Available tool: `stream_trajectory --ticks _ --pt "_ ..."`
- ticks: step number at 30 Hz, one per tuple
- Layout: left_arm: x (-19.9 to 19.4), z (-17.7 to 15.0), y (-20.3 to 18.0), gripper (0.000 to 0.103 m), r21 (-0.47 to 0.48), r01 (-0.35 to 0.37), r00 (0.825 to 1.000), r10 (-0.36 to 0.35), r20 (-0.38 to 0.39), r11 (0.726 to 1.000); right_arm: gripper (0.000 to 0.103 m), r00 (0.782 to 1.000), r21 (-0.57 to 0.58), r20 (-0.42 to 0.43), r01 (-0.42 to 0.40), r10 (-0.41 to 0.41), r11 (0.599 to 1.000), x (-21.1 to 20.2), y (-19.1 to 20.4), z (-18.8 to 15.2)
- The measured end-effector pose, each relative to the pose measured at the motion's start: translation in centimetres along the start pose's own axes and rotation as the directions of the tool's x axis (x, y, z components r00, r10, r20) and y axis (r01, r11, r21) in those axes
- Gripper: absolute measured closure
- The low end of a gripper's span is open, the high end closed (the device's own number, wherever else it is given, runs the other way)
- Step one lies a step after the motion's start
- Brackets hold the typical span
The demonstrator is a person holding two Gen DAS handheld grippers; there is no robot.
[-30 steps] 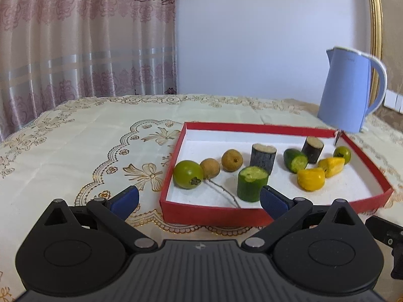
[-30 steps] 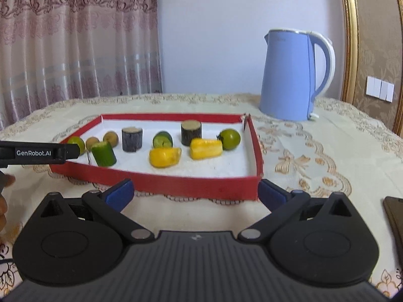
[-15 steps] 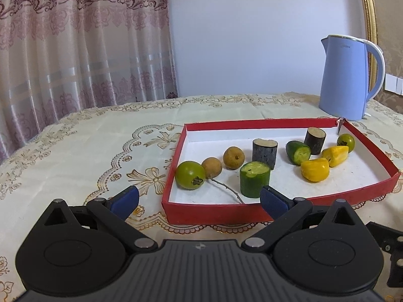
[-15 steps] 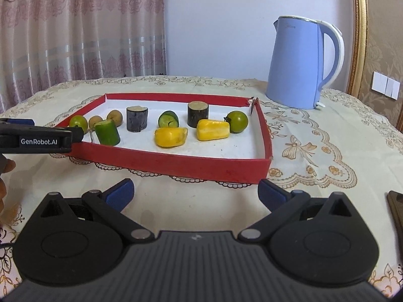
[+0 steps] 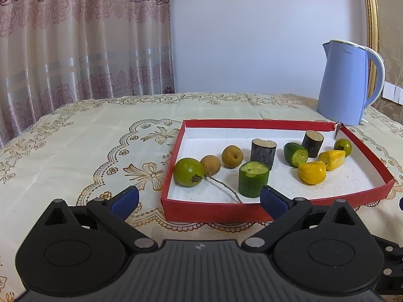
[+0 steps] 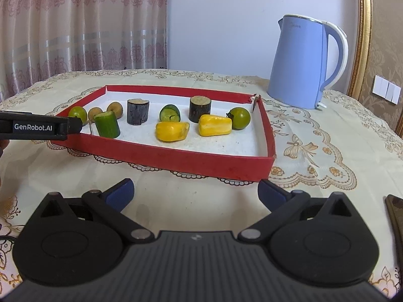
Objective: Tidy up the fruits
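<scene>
A shallow red tray (image 5: 211, 211) (image 6: 176, 157) with a white floor holds the fruit. In the left wrist view a green round fruit (image 5: 189, 172), two brown longans (image 5: 210, 165), an upright cucumber piece (image 5: 253, 179), two dark cut stubs (image 5: 263, 152), a lying cucumber piece (image 5: 296, 154), two yellow pieces (image 5: 312, 172) and a small green fruit (image 5: 342, 147) lie in it. My left gripper (image 5: 199, 198) stands open just before the tray's near left corner, holding nothing. My right gripper (image 6: 195, 191) is open over the cloth, short of the tray's front wall.
A light blue kettle (image 5: 348, 83) (image 6: 306, 63) stands behind the tray's far right corner. A patterned cream tablecloth (image 5: 75, 151) covers the table. The left gripper's body (image 6: 37, 128) crosses the right wrist view's left edge. A dark flat object (image 6: 395, 216) lies at the right edge.
Both views have shifted slightly: the tray sits a little farther from the left gripper and nearer the right one. Both grippers stay open and no fruit has moved.
</scene>
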State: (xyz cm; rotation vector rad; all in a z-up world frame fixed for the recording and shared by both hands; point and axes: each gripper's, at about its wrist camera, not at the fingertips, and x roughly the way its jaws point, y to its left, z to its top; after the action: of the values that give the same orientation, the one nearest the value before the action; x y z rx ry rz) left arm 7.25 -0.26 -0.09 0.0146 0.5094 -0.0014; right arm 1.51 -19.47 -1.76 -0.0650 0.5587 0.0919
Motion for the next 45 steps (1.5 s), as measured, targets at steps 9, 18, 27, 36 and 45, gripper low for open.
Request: stream_trajectory --ticks 9,18,27,36,45 --pt "0.1 0.0 0.0 0.0 0.001 0.0 1.0 0.0 -0.007 1.0 0.0 1.0 -0.019 -0.01 0.002 -0.002 1.0 0.0 0.3 0.0" --pt "0.3 0.0 0.1 0.0 -0.003 0.0 1.0 0.0 -0.014 1.0 0.0 0.996 -0.054 -0.075 -0.043 0.039 0.998 0.7 1.1 -0.2" --pt "0.3 0.0 0.0 0.0 -0.001 -0.004 1.0 0.004 -0.014 1.0 0.0 0.998 -0.069 -0.065 -0.027 0.023 0.997 0.6 1.1 0.3" --pt "0.3 0.0 0.2 0.0 -0.007 -0.001 1.0 0.001 -0.02 1.0 0.0 0.988 -0.048 0.108 -0.105 0.11 0.993 -1.6 0.2 0.8" --pt "0.4 0.0 0.2 0.0 -0.009 -0.002 1.0 0.002 -0.019 1.0 0.0 0.991 -0.078 0.074 -0.103 0.109 0.992 -0.9 0.2 0.5"
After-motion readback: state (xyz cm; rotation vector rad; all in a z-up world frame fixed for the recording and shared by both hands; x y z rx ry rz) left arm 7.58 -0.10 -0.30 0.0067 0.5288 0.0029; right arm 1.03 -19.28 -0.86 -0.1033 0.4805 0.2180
